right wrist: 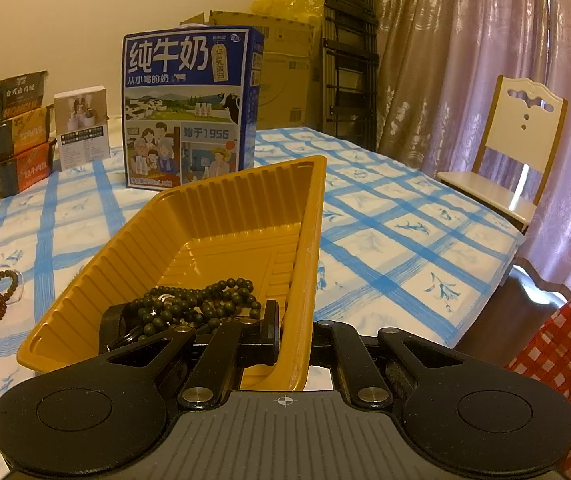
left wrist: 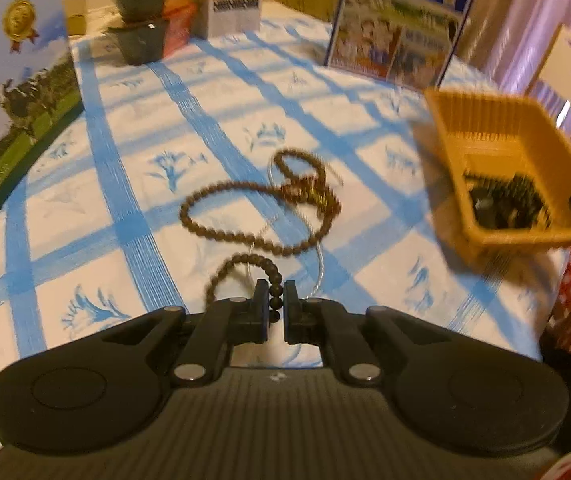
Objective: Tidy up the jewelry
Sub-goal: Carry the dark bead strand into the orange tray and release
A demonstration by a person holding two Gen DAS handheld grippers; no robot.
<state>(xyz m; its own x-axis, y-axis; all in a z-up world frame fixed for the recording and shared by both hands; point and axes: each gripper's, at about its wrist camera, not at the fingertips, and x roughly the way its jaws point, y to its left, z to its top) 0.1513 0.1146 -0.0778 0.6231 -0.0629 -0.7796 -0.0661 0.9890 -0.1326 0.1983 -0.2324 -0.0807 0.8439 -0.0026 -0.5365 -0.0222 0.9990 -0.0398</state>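
While one bead strand is pinched and another already lies in the tray, about halfway through organizing.

Left gripper, nearly closed, pinching a dark bead string at 6 o'clock of the left wrist view; beyond it at 12 o'clock, still on the blue checked tablecloth, the long brown bead necklace tangled with a thin clear cord, not yet moved. Right gripper clamped on the rim of the orange tray, held tilted above the table, with dark green beads already inside. Behind, at 11 o'clock of the right wrist view, a blue milk carton reading "纯牛奶" and "始于1956".
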